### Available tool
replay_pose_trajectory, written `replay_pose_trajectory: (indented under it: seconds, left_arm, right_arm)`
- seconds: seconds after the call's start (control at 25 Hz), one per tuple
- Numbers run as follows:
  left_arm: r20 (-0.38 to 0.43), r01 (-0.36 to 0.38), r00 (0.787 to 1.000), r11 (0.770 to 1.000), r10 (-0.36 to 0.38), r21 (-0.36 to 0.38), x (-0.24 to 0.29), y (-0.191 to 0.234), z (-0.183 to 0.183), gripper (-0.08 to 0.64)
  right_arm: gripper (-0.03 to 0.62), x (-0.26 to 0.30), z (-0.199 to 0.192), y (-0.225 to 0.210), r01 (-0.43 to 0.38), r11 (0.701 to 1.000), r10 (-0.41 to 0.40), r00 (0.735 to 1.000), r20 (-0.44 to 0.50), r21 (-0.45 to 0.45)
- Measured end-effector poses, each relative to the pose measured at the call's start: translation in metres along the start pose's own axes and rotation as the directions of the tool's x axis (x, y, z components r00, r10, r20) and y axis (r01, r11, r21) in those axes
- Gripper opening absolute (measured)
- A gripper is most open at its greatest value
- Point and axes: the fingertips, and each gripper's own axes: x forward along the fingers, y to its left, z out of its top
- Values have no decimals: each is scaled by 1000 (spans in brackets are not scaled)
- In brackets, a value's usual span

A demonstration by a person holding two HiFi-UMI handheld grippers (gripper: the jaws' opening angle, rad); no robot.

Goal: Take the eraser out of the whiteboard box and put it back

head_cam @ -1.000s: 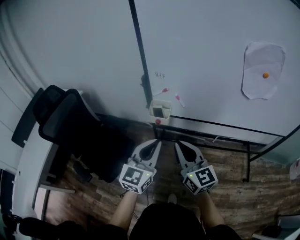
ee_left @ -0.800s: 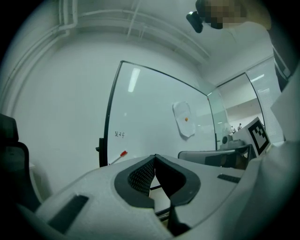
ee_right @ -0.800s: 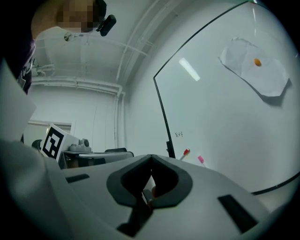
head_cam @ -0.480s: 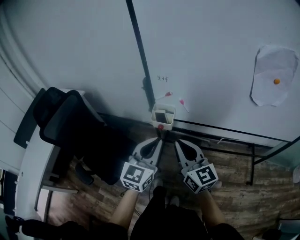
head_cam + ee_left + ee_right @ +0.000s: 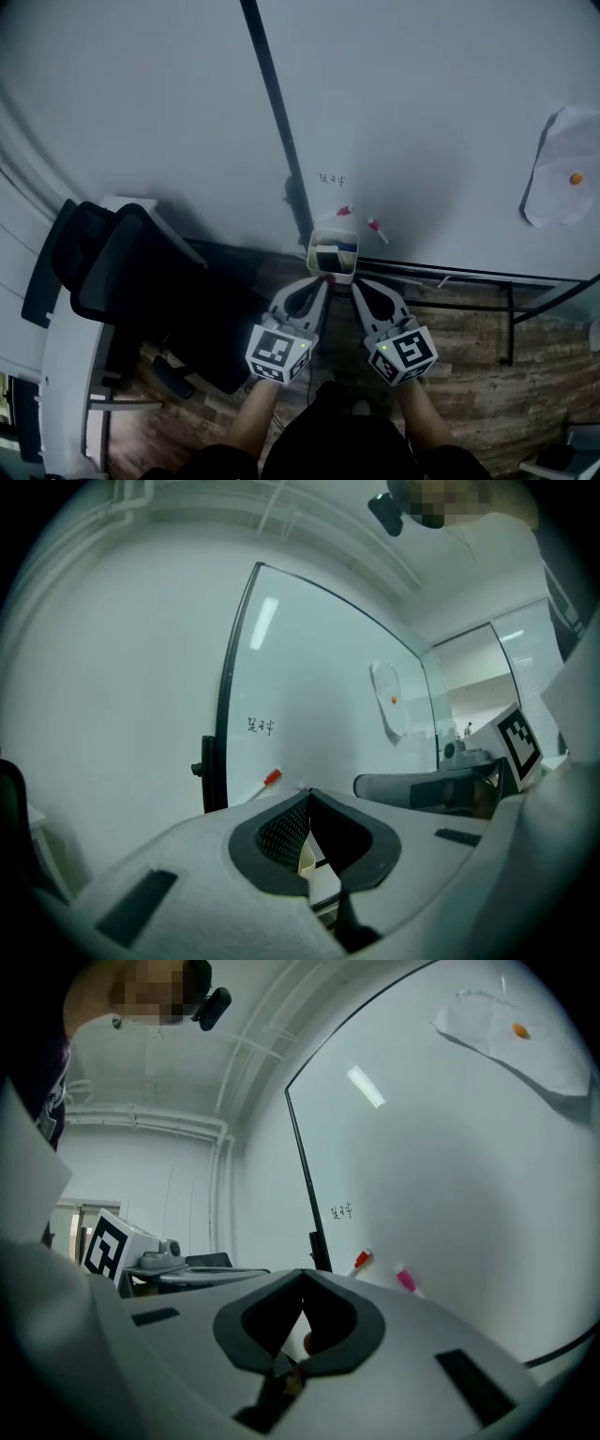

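The small white whiteboard box hangs at the foot of the whiteboard. A dark eraser lies inside it beside something blue. My left gripper and right gripper sit side by side just below the box, both shut and empty, with their tips close to its lower rim. In the left gripper view the closed left gripper points level at the board, and a cream box edge shows through the jaw opening. The right gripper is likewise closed in the right gripper view.
A red marker and a pink marker stick to the board above the box, under some small writing. A black office chair and a white desk stand at the left. A paper sheet hangs far right.
Both grippers have moved forward together towards the board. The box, earlier well ahead of the tips, now lies right at them and looks larger.
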Motion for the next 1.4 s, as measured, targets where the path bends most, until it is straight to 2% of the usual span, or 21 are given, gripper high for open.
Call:
replay_pose_trajectory:
  seconds: [0.36,0.6,0.84,0.92,1.0,1.12,1.2,1.4]
  left_arm:
    - [-15,127,992,992,-127,1,29,47,-9,5]
    - [-26,193,981,981,-193,6,41,60,-20,5]
    - [-22,235,972,972,-235,0,46,62,-20,5]
    - [-43,292,956,956,-290,29,47,58,-25,6]
    - [-98,364,929,928,-357,76,51,54,-34,14]
    - [-186,451,886,883,-424,133,60,52,-48,141]
    - [-238,497,857,855,-457,148,68,54,-57,176]
    - [-360,582,789,795,-498,174,83,55,-80,190]
  right_arm:
    - [3,44,-13,-12,82,997,-82,996,-26,-7]
    - [3,55,-19,-19,139,990,-140,989,-40,-21]
    - [3,61,-21,-23,150,988,-151,987,-59,-31]
    - [3,60,-22,-26,152,988,-154,986,-62,-32]
    - [3,60,-24,-29,158,987,-160,985,-68,-28]
    - [3,57,-27,-32,165,986,-166,983,-82,-26]
    - [3,54,-30,-33,167,986,-169,981,-93,-27]
    - [3,44,-34,-42,193,981,-195,975,-109,-26]
